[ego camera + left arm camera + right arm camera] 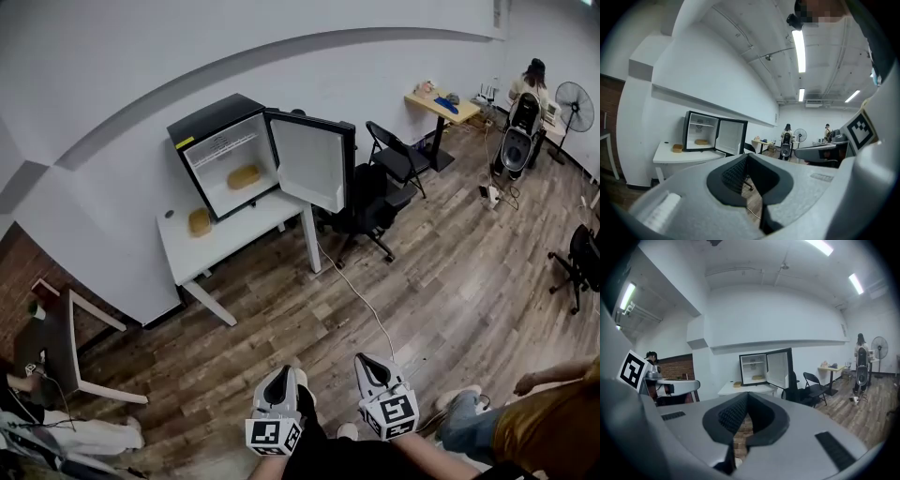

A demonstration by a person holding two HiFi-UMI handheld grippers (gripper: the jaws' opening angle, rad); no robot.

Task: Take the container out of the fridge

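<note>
Three lights [799, 47], open fridge [700, 132]: left gripper view

container [244, 176] — too small for detail

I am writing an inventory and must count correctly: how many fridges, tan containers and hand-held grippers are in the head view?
fridge: 1
tan container: 2, one inside the fridge, one on the white table
hand-held gripper: 2, the left hand-held gripper and the right hand-held gripper
Total: 5
</note>
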